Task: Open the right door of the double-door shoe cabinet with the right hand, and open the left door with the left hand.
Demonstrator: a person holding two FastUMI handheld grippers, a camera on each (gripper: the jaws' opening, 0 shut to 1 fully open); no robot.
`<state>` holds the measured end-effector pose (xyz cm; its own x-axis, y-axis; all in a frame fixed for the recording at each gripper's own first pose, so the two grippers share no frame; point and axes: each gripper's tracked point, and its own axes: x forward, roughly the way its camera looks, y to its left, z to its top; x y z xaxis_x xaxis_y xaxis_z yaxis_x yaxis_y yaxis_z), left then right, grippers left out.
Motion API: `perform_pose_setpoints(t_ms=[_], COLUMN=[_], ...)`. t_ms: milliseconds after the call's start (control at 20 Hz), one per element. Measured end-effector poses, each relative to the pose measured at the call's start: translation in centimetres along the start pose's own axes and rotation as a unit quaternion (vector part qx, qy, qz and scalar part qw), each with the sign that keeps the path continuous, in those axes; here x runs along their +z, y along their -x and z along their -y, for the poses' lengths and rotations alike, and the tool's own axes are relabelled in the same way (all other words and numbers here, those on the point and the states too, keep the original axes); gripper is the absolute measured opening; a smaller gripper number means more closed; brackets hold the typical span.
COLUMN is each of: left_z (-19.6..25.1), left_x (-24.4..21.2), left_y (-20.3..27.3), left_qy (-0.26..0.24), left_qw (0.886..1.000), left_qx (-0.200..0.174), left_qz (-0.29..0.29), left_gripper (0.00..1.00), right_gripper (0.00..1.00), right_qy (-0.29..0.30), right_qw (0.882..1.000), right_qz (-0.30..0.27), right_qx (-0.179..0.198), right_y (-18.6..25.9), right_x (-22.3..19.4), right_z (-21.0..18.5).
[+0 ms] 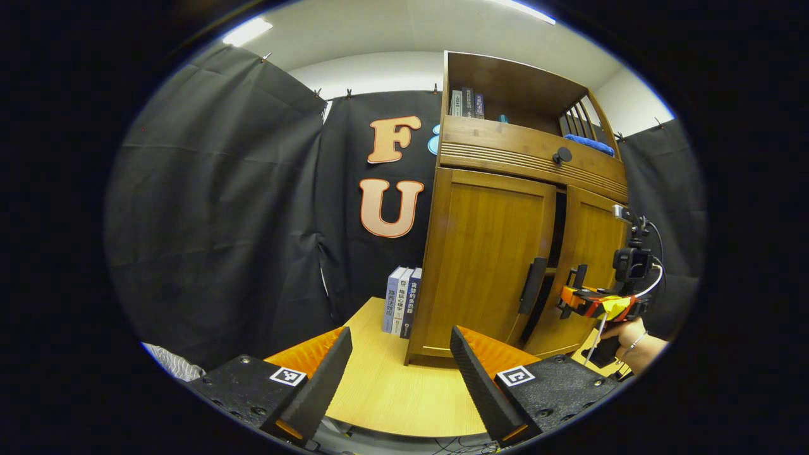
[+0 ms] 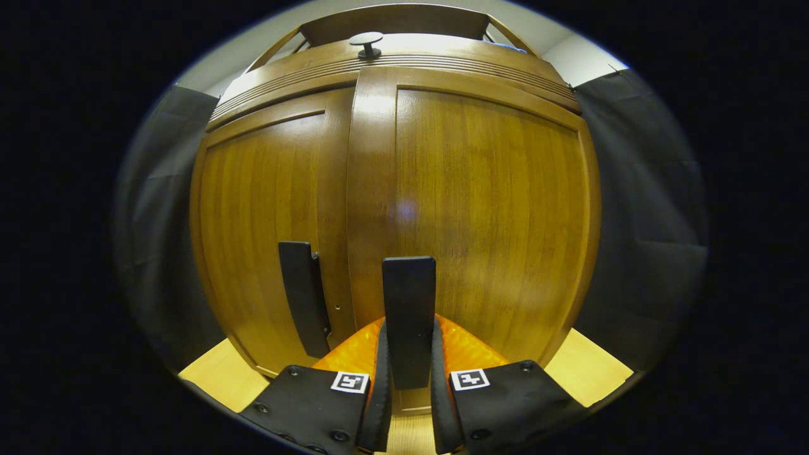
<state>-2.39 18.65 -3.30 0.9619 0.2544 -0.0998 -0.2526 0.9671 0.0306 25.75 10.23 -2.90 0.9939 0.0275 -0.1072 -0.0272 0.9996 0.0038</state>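
Observation:
The wooden shoe cabinet stands on a table. In the left gripper view its left door [image 1: 486, 259] is closed, with a dark vertical handle [image 1: 533, 284]. The right door [image 1: 591, 253] is slightly ajar, with a dark gap between the doors. My left gripper [image 1: 401, 338] is open and hangs well in front of the left door. My right gripper [image 1: 572, 300], held by a hand [image 1: 632, 344], is at the right door's handle [image 1: 578, 276]. In the right gripper view the right gripper [image 2: 409, 328] is shut on that handle [image 2: 409, 297] of the right door [image 2: 493, 208]. The left door's handle [image 2: 303, 297] is just to its left.
Three upright books [image 1: 401, 306] stand on the light wooden table [image 1: 385, 385] against the cabinet's left side. Above the doors is a drawer with a round knob [image 1: 561, 155], then an open shelf with books [image 1: 466, 102] and a blue cloth [image 1: 588, 144].

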Motion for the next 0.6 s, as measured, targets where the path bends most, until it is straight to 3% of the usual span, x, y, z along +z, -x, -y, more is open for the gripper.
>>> perform_pose_setpoints(t_ms=[250, 350, 400, 450, 550, 600], left_z=[1.5, 2.4, 2.8, 3.4, 4.4, 4.9], left_x=[-0.2, -0.4, -0.4, -0.3, -0.3, -0.3], left_y=[0.4, 0.5, 0.6, 0.6, 0.7, 0.7], left_qy=[0.004, 0.007, 0.007, 0.007, 0.005, 0.004], left_qw=[1.000, 1.000, 1.000, 1.000, 1.000, 0.999], left_qx=[-0.010, -0.016, -0.019, -0.023, -0.030, -0.034], left_qz=[-0.004, -0.006, -0.006, -0.005, -0.004, -0.004], left_gripper=[0.92, 0.92, 0.92, 0.92, 0.92, 0.92], right_gripper=[0.34, 0.40, 0.27, 0.22, 0.30, 0.26], right_qy=[-0.011, -0.009, -0.013, -0.013, -0.002, -0.001], right_qw=[1.000, 1.000, 1.000, 1.000, 1.000, 1.000], right_qz=[0.002, 0.002, 0.001, 0.000, 0.000, 0.000], right_qx=[0.016, 0.018, 0.021, 0.022, 0.020, 0.019], right_y=[3.0, 3.5, 4.0, 4.5, 5.3, 5.8], right_x=[-0.1, -0.1, 0.0, -0.1, -0.3, -0.4], right_z=[1.0, 1.6, 1.7, 1.8, 2.5, 3.0])
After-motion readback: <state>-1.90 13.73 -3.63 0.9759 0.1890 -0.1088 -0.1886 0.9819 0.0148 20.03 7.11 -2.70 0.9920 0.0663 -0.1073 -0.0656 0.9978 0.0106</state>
